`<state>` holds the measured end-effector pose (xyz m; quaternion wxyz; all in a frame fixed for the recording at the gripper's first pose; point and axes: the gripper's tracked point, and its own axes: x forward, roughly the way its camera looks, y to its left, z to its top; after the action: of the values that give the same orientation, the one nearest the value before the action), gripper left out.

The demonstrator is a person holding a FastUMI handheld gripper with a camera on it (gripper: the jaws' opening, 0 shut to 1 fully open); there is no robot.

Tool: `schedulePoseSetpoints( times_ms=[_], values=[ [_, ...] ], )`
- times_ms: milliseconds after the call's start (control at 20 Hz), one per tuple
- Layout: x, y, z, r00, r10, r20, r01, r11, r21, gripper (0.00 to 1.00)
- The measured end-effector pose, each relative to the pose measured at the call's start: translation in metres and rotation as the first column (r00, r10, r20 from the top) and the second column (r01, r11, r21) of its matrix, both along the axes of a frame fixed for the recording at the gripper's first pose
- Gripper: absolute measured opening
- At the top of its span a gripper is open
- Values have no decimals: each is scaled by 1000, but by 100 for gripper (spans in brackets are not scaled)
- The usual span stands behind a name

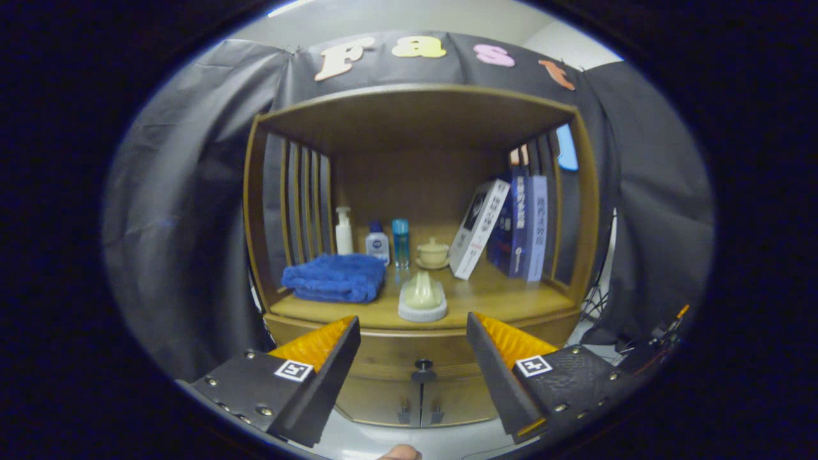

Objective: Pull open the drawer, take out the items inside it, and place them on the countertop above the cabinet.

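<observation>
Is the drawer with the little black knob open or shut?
Shut. The drawer front sits flush under the countertop, its knob untouched between the open tongs.

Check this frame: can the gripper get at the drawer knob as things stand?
Probably yes. The gripper is open, and the drawer knob sits just ahead, between the fingers, with nothing in between.

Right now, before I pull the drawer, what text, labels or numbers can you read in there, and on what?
Books: spine print, too blurred to read.
Bottles: labels too small to read.
Hand-held gripper, open just short of the cabinet knob: square coded tags on its fingers, no words.
</observation>
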<state>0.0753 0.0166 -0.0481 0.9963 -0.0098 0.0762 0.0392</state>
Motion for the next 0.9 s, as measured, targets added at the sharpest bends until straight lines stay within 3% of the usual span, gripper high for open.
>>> schedulePoseSetpoints(
  times_ms=[300,700,900],
  values=[
    [-57,-20,68,993,-62,105,63,998,-5,99],
    [-107,-27,84,989,-44,139,42,999,20,99],
    [-127,-43,78,989,-68,131,71,997,-18,99]
  ],
)
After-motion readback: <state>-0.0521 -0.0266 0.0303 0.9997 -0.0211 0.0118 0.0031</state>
